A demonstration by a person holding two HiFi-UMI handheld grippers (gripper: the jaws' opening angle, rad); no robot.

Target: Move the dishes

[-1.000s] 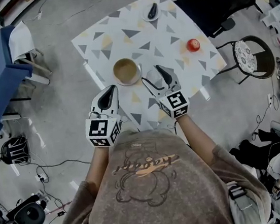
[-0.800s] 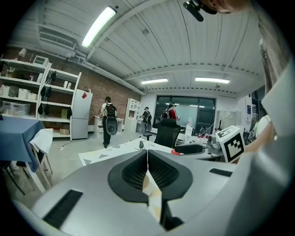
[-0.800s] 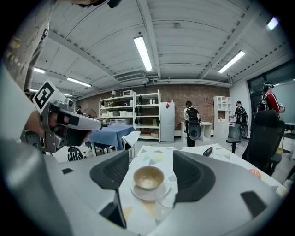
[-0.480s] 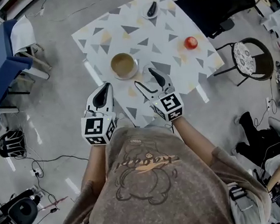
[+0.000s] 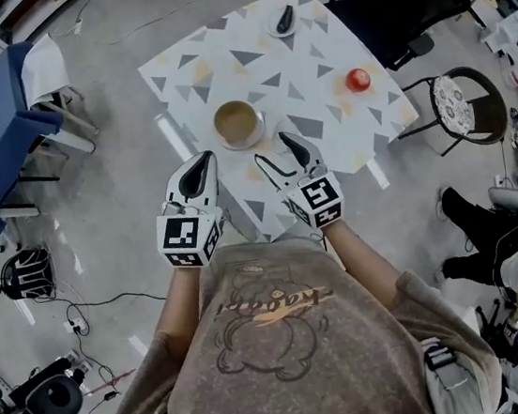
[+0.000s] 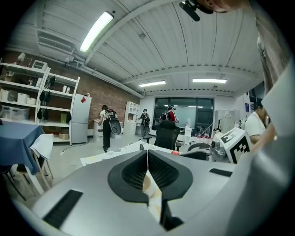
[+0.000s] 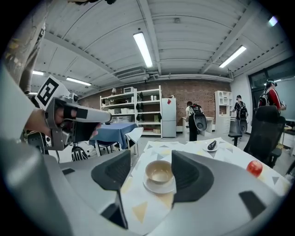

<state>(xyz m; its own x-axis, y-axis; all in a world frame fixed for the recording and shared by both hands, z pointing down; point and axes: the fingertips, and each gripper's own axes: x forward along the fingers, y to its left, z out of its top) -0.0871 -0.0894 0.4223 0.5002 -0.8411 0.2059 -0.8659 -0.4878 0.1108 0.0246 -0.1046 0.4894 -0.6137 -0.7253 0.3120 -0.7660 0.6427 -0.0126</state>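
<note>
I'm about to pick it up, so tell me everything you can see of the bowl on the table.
The bowl is round and tan, smooth like glazed ceramic, with no contents that I can make out. It stands upright on a white plate that is a little wider than it, on the triangle-patterned table, toward the side nearest the person. Only the plate touches it. The right gripper points at it with jaws apart, stopped short of it.
</note>
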